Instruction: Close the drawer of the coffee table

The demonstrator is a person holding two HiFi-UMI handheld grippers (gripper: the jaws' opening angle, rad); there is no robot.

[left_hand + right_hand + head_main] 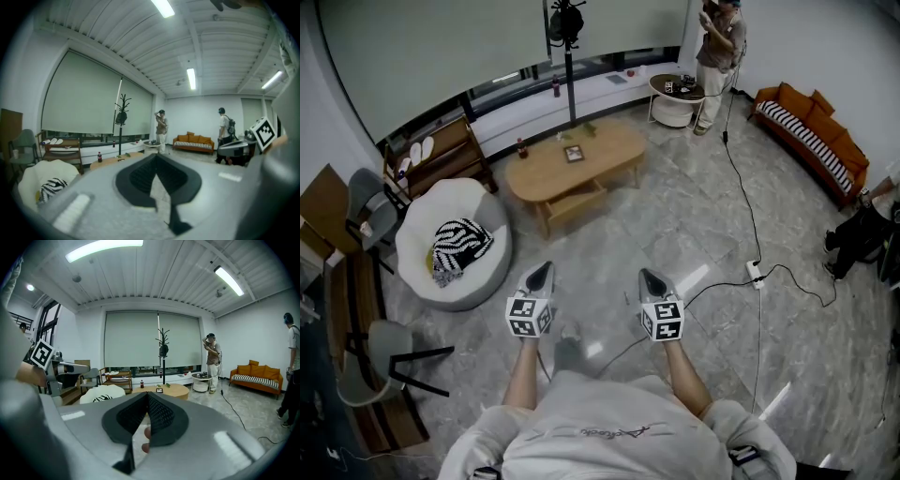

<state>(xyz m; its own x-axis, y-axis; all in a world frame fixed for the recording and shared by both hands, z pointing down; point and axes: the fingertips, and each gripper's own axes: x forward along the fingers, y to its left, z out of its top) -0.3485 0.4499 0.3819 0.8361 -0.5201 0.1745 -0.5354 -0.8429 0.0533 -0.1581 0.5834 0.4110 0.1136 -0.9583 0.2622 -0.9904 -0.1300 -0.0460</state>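
The left claw (544, 270) and right claw (649, 276) are pinched closed, empty, well short of the bench (609, 150). Its drawer (575, 204) looks rigid, free-sliding: push mid-front.

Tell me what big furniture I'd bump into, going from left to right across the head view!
white beanbag chair → wooden coffee table → round side table → orange sofa
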